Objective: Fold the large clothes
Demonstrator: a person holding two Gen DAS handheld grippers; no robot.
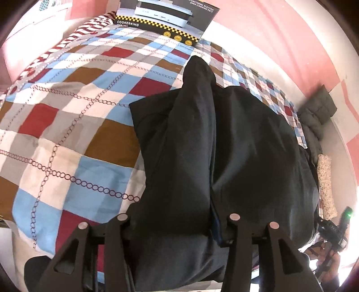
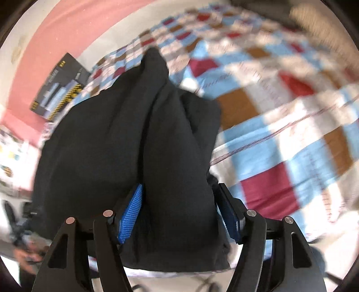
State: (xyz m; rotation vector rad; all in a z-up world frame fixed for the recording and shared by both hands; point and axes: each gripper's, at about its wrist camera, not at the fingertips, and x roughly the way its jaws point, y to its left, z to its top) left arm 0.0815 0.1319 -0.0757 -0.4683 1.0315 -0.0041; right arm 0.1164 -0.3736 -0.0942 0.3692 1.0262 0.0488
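Left wrist view: dark garment (image 1: 213, 146) hanging in a bunched ridge from the left gripper (image 1: 177, 226), far end draping down onto the checked bedspread (image 1: 74, 107). Cloth filling the gap between the fingers and hiding the pads — apparently clamped on a gathered edge, though pad contact itself not visible. Printed appliance box (image 1: 168, 20) lying at the far end of the bed, well apart from the garment. Grey folded cushion (image 1: 318, 107) and a speckled roll (image 1: 325, 184) off the bed's right side. Right gripper (image 1: 336, 226) small at lower right, with a green light.

Right wrist view: blurred, so motion likely. Same dark garment (image 2: 134, 139) rising in a peak and falling over the bedspread (image 2: 280, 112). Right gripper (image 2: 179, 213) with fingers set moderately apart, a thick wad of cloth lodged between the blue pads (image 2: 132, 211) — pinching the garment, the left pad partly exposed beside the fold. Box (image 2: 58, 87) at the upper left against the pink wall.

Judged step: carrying one gathered edge across to lay a fold. To do it well: keep both grips level and equally tensioned, so the edge lands straight; lower the hanging cloth onto the bedspread gradually, far end first; avoid letting go before the edge sits flat on the layer below, otherwise bunching along the middle ridge likely.
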